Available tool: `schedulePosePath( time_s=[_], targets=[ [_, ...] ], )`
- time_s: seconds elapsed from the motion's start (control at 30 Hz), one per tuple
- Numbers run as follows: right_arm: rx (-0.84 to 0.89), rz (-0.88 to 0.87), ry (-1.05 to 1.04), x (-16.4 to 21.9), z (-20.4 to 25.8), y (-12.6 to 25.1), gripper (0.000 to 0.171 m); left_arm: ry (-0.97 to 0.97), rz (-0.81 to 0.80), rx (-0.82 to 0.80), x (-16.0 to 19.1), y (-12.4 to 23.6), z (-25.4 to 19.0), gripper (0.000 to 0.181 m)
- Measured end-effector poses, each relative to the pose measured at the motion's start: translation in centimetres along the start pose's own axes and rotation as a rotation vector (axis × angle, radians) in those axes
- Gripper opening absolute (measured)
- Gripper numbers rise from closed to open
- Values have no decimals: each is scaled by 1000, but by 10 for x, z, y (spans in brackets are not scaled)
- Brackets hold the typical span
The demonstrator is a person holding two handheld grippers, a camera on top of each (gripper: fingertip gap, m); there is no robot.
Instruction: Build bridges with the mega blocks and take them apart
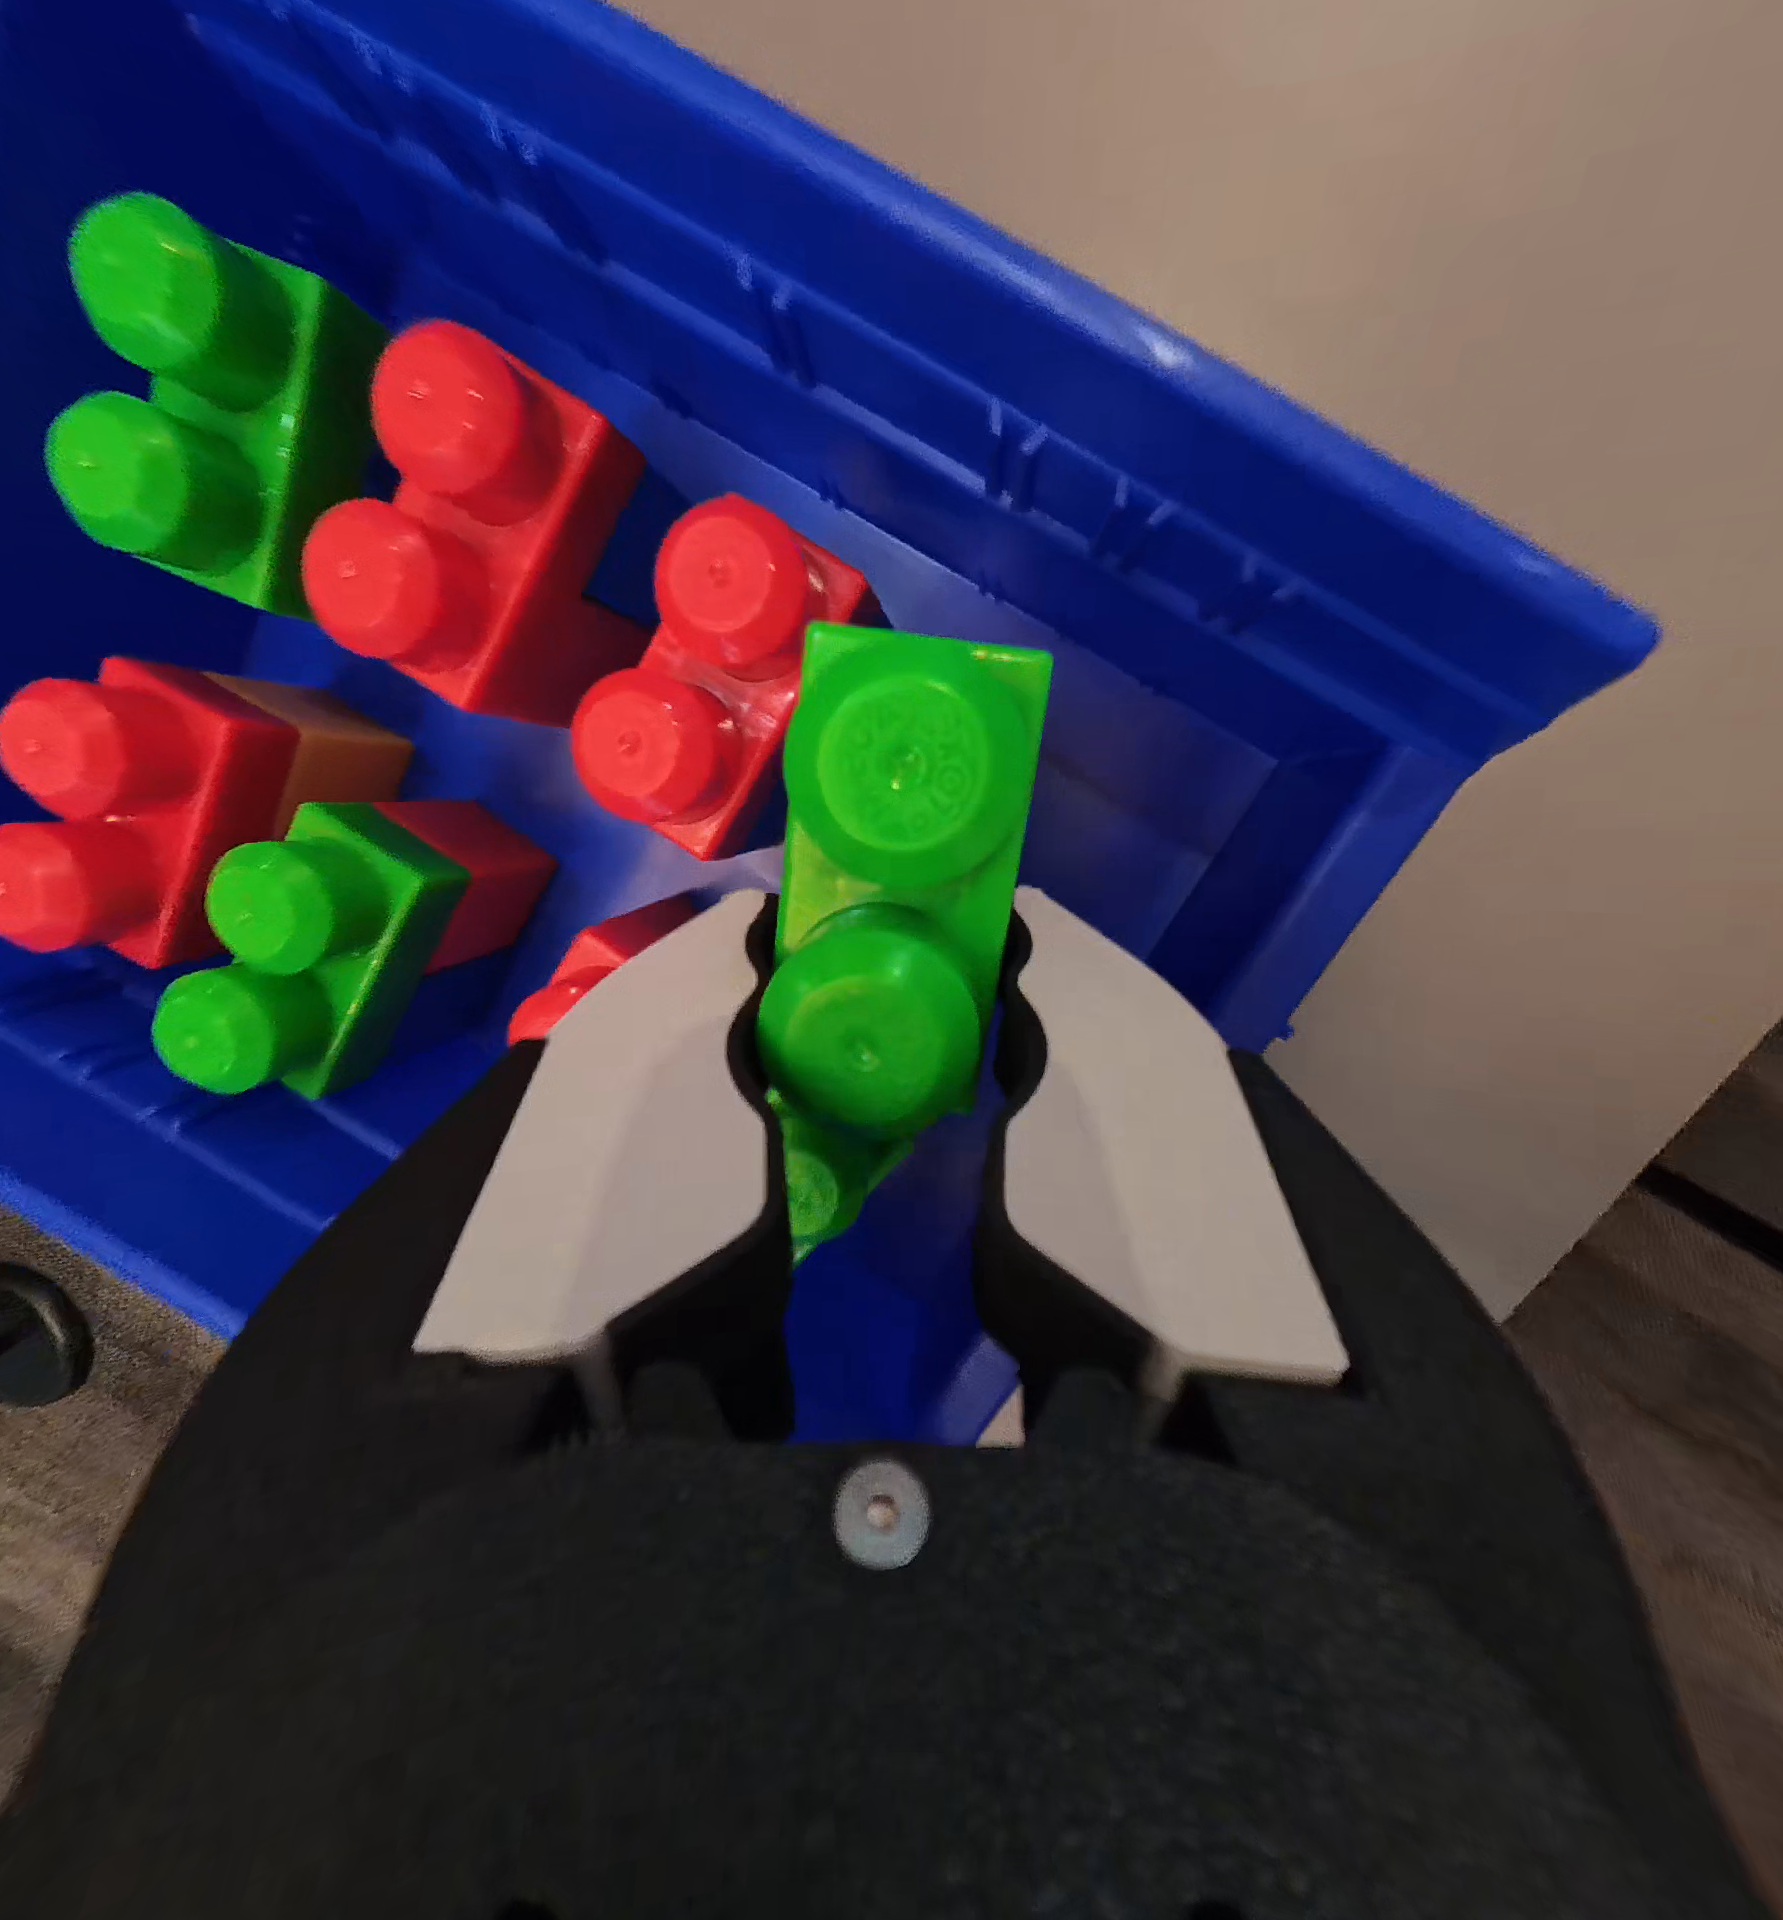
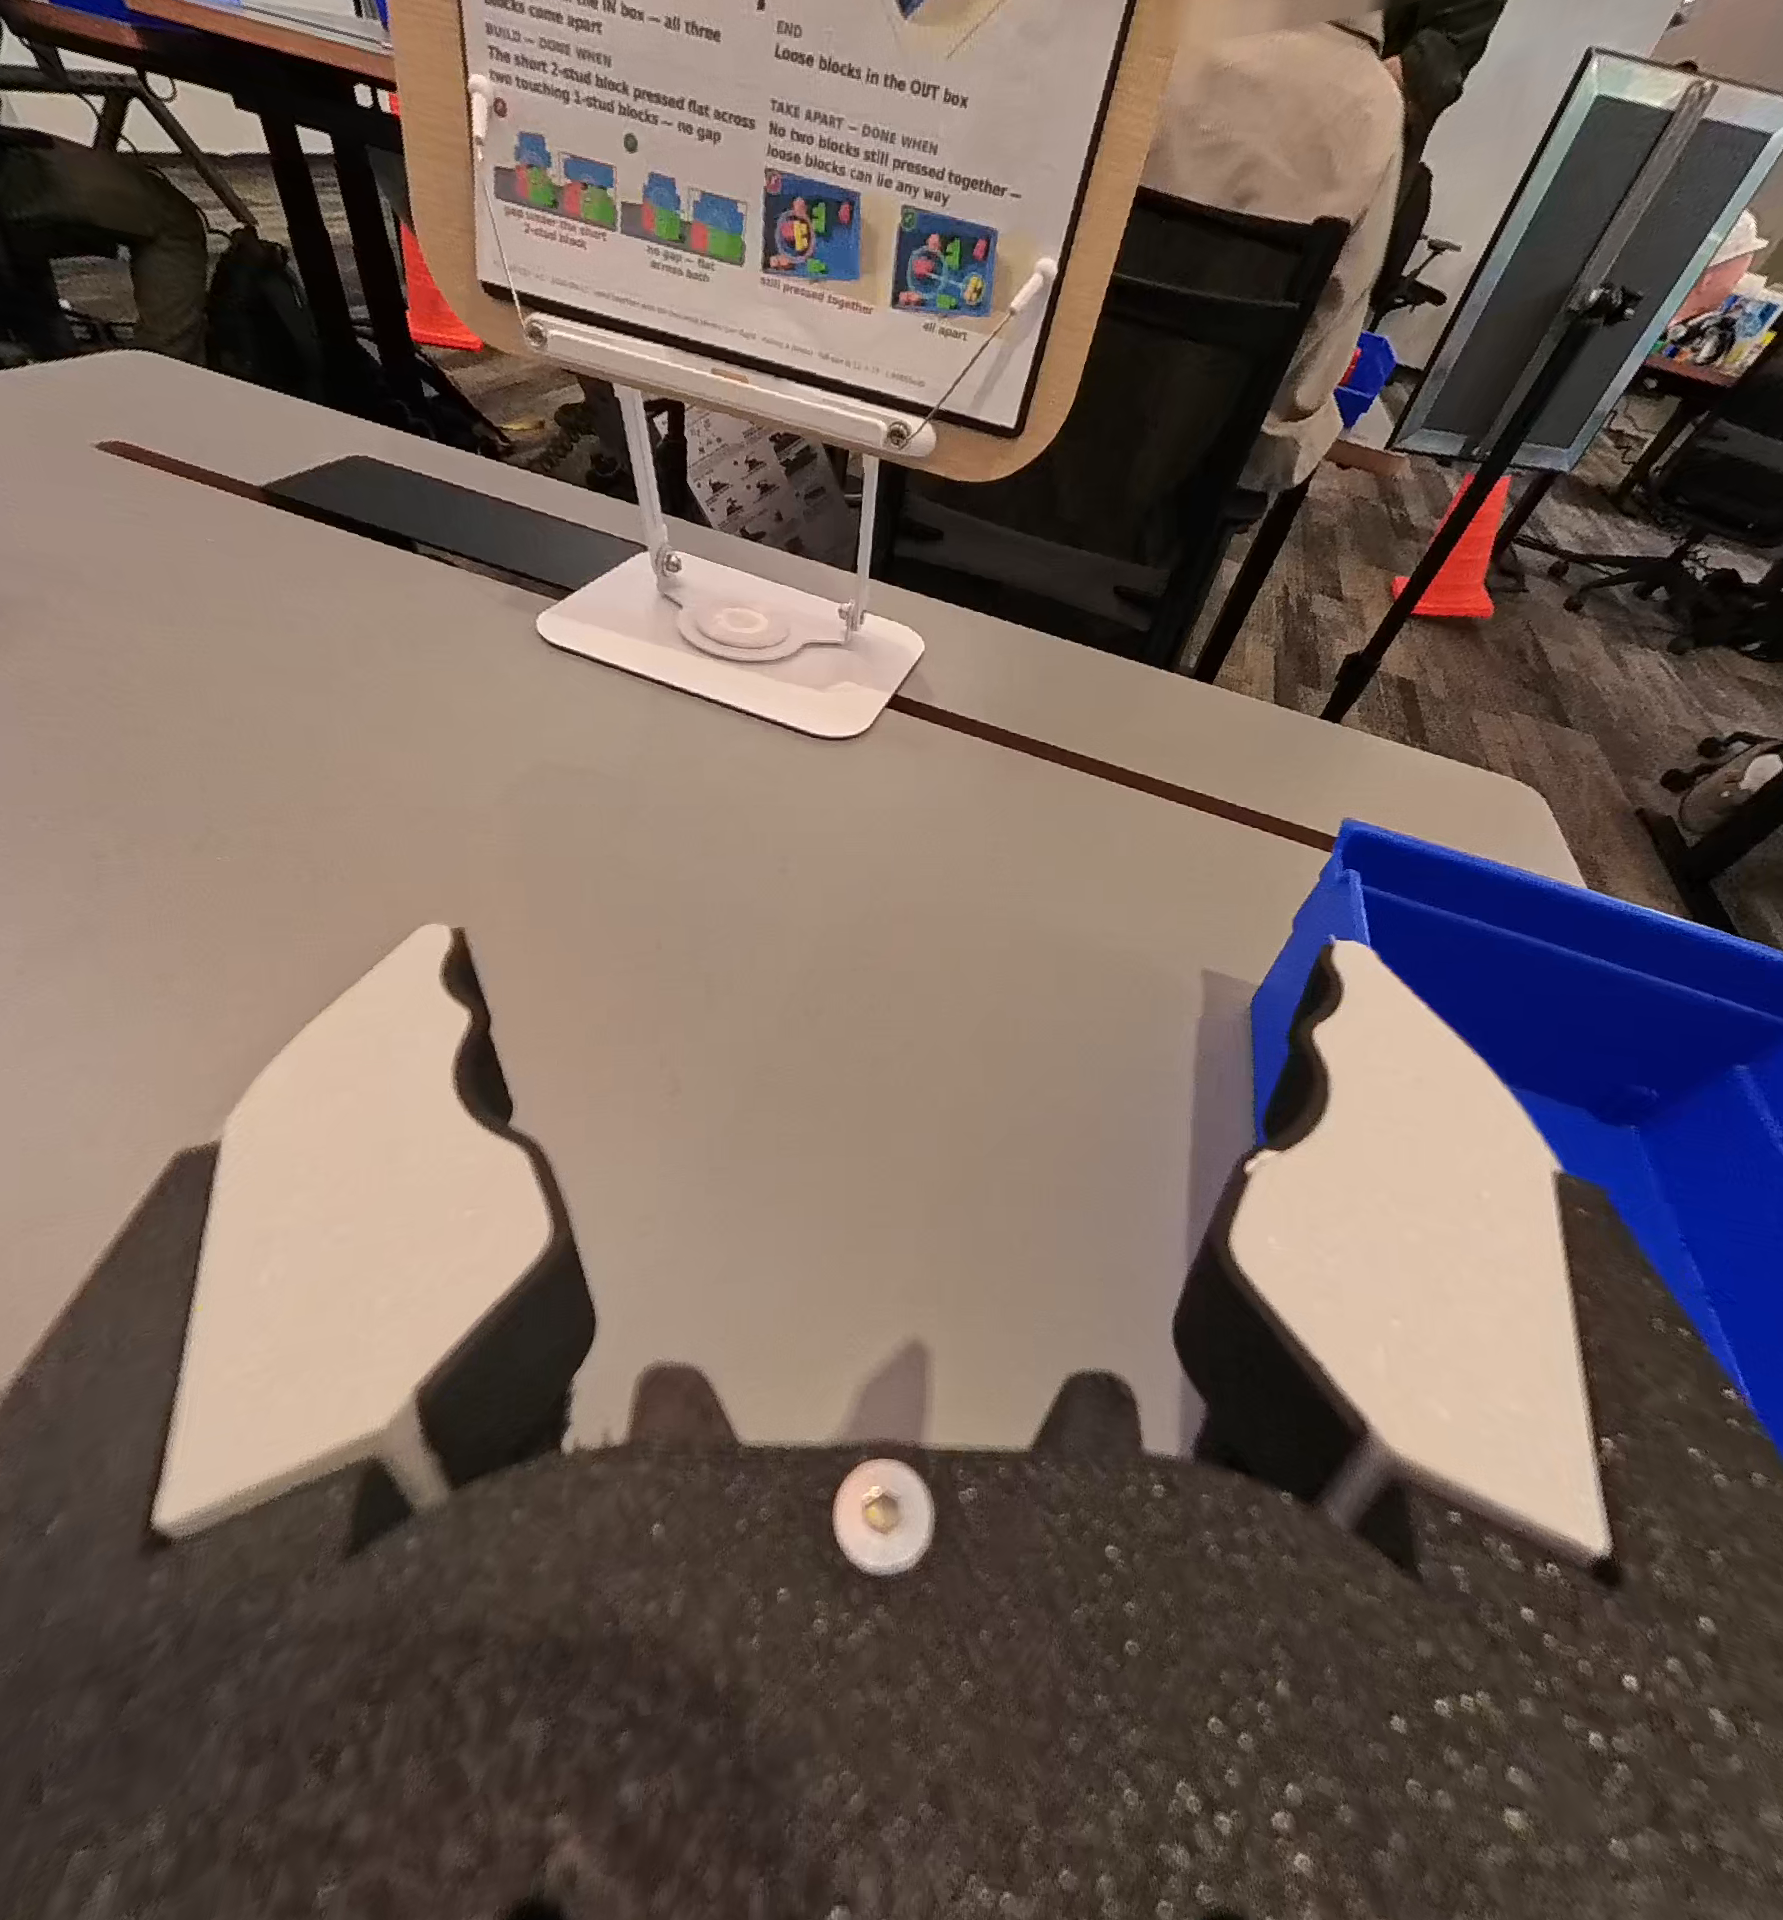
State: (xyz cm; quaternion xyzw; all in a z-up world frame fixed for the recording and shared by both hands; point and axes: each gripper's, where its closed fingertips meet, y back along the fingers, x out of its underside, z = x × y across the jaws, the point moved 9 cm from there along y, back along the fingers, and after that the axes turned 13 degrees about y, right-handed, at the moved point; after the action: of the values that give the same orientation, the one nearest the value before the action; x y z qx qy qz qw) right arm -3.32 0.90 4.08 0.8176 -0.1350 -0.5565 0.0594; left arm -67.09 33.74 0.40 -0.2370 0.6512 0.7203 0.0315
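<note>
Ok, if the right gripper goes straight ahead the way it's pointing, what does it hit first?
Probably the white base of the instruction stand. The right gripper is open over bare grey table, with the blue bin off to its right side.

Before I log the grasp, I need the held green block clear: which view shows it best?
Left wrist view: the green block fills the centre, clamped in the left gripper. The right wrist view shows none of it.
</note>
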Motion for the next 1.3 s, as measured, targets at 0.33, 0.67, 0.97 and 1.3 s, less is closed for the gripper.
schedulePosePath(
  time_s=[0.33,0.67,0.97,1.3],
  targets=[
    [-30,-18,10,-4,3,4,139,9,-98,-32,-40,49,-15,39],
    [-106,-54,26,-8,8,4,137,-122,-159,13,-134,50,-67,39],
    [-269,-110,32,-18,28,-11,136,-235,-196,134,-223,-5,-129,39],
    [-610,-287,89,-43,78,-47,118,-313,-211,261,-279,-60,-189,38]
  ],
)
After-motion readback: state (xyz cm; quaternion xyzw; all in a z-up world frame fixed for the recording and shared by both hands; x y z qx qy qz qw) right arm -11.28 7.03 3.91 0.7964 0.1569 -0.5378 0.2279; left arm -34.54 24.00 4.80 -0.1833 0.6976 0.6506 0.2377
